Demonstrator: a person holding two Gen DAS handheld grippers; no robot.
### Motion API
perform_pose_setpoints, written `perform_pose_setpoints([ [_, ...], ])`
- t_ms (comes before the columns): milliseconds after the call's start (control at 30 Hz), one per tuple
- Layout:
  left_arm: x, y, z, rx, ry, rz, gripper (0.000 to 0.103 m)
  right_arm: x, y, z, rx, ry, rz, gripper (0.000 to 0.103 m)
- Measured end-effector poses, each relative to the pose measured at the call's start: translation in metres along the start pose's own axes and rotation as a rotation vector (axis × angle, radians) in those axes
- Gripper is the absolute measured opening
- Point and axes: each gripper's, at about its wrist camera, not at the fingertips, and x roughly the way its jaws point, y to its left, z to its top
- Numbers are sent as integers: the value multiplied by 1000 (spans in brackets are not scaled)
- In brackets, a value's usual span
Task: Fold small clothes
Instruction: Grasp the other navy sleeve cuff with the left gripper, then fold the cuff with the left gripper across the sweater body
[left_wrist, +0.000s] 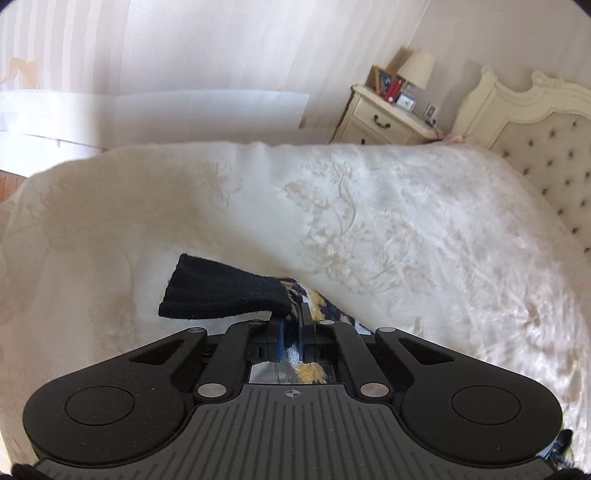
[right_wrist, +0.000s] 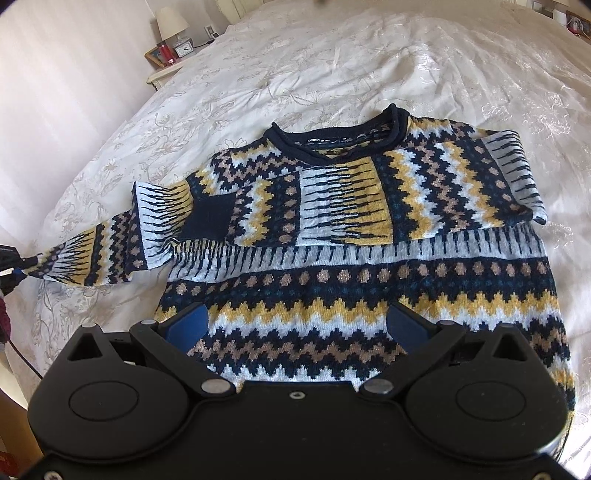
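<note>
Clamped in my left gripper (left_wrist: 291, 325), the sweater (right_wrist: 332, 229) sleeve cuff (left_wrist: 218, 291) needs folding across the body while my right gripper (right_wrist: 297, 325) hovers wide.

Two handheld grippers: the left gripper (left_wrist: 291, 332) has a matte black body with a ribbed grey top plate bearing a small crosshair mark, silver pivot pins and blue pads (left_wrist: 281, 338). The right gripper (right_wrist: 297, 325) matches, with round embossed discs on both wings.
</note>
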Motion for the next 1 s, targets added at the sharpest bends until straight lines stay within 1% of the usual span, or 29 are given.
perform_pose_setpoints([
  [100, -19, 4, 12, -30, -47, 0, 6, 1, 3, -1, 6, -2, 6, 102],
  [167, -24, 4, 17, -23, -51, -12, 6, 2, 5, -1, 5, 0, 13, 102],
  [233, -29, -2, 20, 21, -62, -14, 6, 3, 8, -2, 3, 0, 21, 102],
  [333, -36, -21, 21, 95, -79, -25, 6, 6, 11, -2, -2, 6, 34, 102],
  [467, -50, -53, 21, 153, -113, -82, 6, 8, 12, -4, -11, 27, 50, 102],
  [600, -69, -102, 17, 253, -155, -183, 6, 5, 4, -5, -3, 29, 62, 102],
  [700, -80, -145, 7, 322, -175, -259, 6, 2, -6, -5, 2, 32, 63, 102],
  [867, -86, -215, -20, 369, -156, -399, 6, -6, -34, -7, 39, 30, 60, 102],
  [1000, -82, -272, -53, 425, -128, -486, 6, -14, -59, -8, 77, 25, 55, 102],
])
